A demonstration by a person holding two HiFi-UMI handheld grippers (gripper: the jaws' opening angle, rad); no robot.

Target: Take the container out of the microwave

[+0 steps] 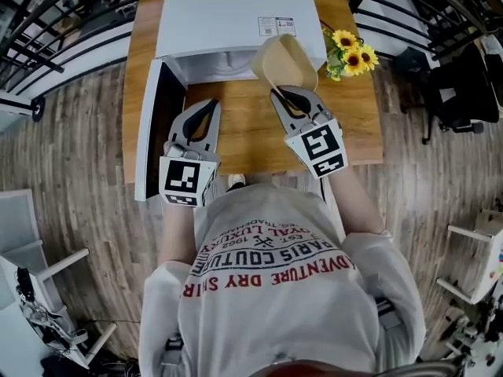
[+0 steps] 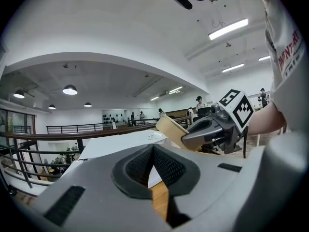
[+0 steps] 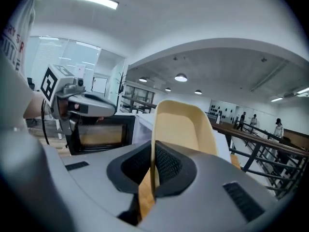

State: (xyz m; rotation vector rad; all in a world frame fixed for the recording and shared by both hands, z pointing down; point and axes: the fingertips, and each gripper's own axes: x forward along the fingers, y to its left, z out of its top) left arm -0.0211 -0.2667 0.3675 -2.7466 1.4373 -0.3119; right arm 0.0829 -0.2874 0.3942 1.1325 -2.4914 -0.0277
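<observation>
The beige container (image 1: pixel 284 63) hangs tilted in the air in front of the white microwave (image 1: pixel 228 14). My right gripper (image 1: pixel 284 94) is shut on its near rim. In the right gripper view the thin rim (image 3: pixel 153 129) runs between the pads and the container's inside faces up. The microwave door (image 1: pixel 149 132) stands open at the left. My left gripper (image 1: pixel 211 104) is shut and holds nothing, beside the door over the wooden table (image 1: pixel 251 140). From the left gripper view I see the container (image 2: pixel 170 128) and the right gripper (image 2: pixel 207 132) off to the right.
A bunch of sunflowers (image 1: pixel 350 53) stands at the table's right edge, close to the microwave. Black railings (image 1: pixel 47 22) run behind the table. A white chair (image 1: pixel 31 265) stands on the floor at the left.
</observation>
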